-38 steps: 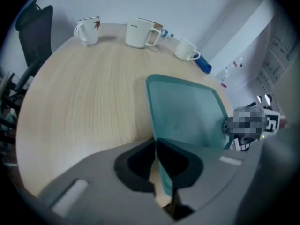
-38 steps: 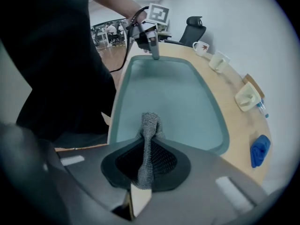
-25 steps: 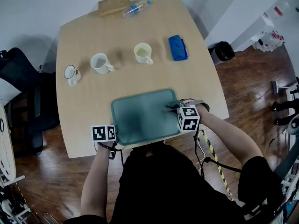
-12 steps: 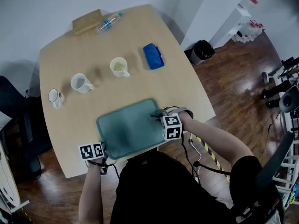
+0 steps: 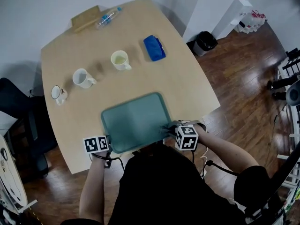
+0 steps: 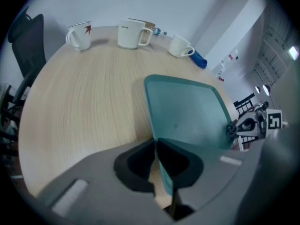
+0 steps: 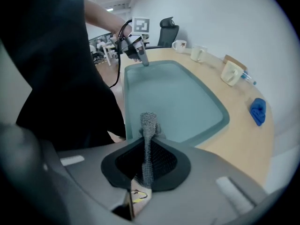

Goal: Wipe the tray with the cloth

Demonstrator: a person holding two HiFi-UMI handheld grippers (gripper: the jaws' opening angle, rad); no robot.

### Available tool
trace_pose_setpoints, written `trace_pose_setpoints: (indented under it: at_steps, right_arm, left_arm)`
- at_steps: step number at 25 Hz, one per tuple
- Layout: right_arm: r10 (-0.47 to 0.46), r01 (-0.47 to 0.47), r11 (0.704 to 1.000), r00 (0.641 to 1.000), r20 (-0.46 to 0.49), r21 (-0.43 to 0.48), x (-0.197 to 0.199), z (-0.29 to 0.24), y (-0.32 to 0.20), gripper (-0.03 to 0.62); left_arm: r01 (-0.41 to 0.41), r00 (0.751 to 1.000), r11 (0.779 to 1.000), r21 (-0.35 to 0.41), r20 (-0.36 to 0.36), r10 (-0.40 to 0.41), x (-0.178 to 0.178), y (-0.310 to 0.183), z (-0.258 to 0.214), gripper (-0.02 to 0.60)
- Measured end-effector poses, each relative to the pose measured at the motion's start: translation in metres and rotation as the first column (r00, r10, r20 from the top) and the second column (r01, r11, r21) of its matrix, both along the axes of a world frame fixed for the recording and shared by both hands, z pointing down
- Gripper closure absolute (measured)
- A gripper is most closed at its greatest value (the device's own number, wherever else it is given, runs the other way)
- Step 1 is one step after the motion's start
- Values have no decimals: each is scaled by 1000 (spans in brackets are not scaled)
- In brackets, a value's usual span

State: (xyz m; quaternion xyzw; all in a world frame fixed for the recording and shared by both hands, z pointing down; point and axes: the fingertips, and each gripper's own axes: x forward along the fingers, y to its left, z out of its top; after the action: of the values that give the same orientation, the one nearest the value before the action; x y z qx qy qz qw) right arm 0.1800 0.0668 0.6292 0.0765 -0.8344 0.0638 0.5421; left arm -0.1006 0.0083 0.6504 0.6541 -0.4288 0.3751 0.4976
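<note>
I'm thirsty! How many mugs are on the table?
3: a small mug near the left edge, a white mug beside it, a cream mug further right, all beyond the tray.

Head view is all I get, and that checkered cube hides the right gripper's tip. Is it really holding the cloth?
Observer: Yes. The right gripper view shows the right gripper shut on the grey cloth, with a tuft poking out past the jaws over the tray.
Operator: Is the left one just resting on the table?
Observer: No. In the left gripper view the left gripper is shut on the rim of the tray at its near corner.
Operator: Does any mug have a picture on it?
Observer: The mug farthest left in the left gripper view has a small red mark on its side.
</note>
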Motion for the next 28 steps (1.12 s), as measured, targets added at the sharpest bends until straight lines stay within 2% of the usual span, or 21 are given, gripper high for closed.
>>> trace_pose_setpoints:
  at_steps: [2,4,6,7,8,10,12,14,15,17,18,20,24,28]
  right_arm:
    - [77,-78,997,996,38,23,-2,-11,-10,568]
    - [183,-188,981,979,87,49,0,-24,-24,568]
    - [319,-330,941,938,136,71,10,-35,-42,568]
    - [394,-409,910,905,162,72,17,-39,-52,566]
    - [470,-489,870,862,187,64,25,-41,-63,566]
    - [617,-638,769,754,227,29,46,-42,-86,566]
    - [748,-767,641,616,246,-30,72,-37,-107,565]
    - [847,-857,507,475,237,-95,94,-30,-123,563]
    - [880,-884,452,420,221,-121,102,-24,-128,562]
    - [921,-916,375,349,175,-143,116,-7,-131,554]
    - [931,-926,352,331,153,-140,121,0,-131,549]
    - [940,-935,333,319,124,-121,127,9,-131,518]
    - [939,-936,337,326,108,-103,127,13,-130,482]
    - [939,-938,327,309,150,-117,124,2,-130,465]
  left_arm:
    - [6,1000,1000,0,-1,-6,-1,1,0,555]
    - [11,1000,1000,12,-5,-11,-2,1,0,555]
    - [26,999,999,43,-25,-25,-2,2,-2,554]
    - [44,998,997,64,-40,-42,-2,1,-4,550]
    - [69,996,994,85,-56,-64,-4,1,-8,549]
    - [122,990,985,121,-81,-113,-10,-1,-16,549]
    - [154,986,978,142,-90,-142,-15,1,-23,548]
    - [165,984,974,158,-88,-152,-19,5,-28,548]
    - [168,984,972,166,-87,-155,-20,7,-31,548]
    - [173,983,967,185,-87,-159,-23,10,-37,548]
    - [175,983,965,195,-88,-161,-23,11,-40,549]
    - [185,981,960,212,-95,-168,-24,12,-47,548]
    - [207,976,950,235,-116,-184,-26,12,-58,549]
    - [205,977,946,252,-118,-180,-26,10,-63,549]
